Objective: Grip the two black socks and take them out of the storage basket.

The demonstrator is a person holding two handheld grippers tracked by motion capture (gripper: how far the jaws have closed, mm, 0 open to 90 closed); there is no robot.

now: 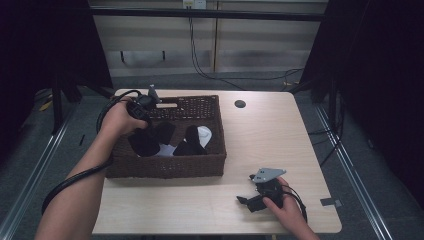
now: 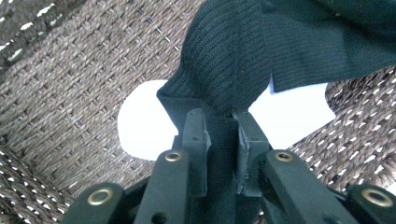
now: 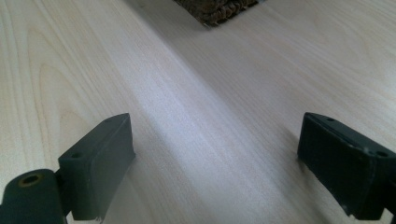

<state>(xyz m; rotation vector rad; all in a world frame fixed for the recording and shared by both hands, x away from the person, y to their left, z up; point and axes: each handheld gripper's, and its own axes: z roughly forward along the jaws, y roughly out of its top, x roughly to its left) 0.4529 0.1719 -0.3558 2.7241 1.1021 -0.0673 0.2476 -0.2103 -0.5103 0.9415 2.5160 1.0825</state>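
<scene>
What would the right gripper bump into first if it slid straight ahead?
Probably the woven basket. The open right gripper points across bare table, and the basket's corner sits ahead, slightly off centre, so it might just clip it.

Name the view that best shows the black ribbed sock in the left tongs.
Left gripper view: the black ribbed sock sits pinched between its jaws. High view shows it small and dark in the brown wicker basket; right gripper view faces tabletop.

The left gripper (image 1: 141, 116) is reaching forward with its jaws pinched together, while the right gripper (image 1: 248, 199) is lying low, jaws spread wide.
</scene>
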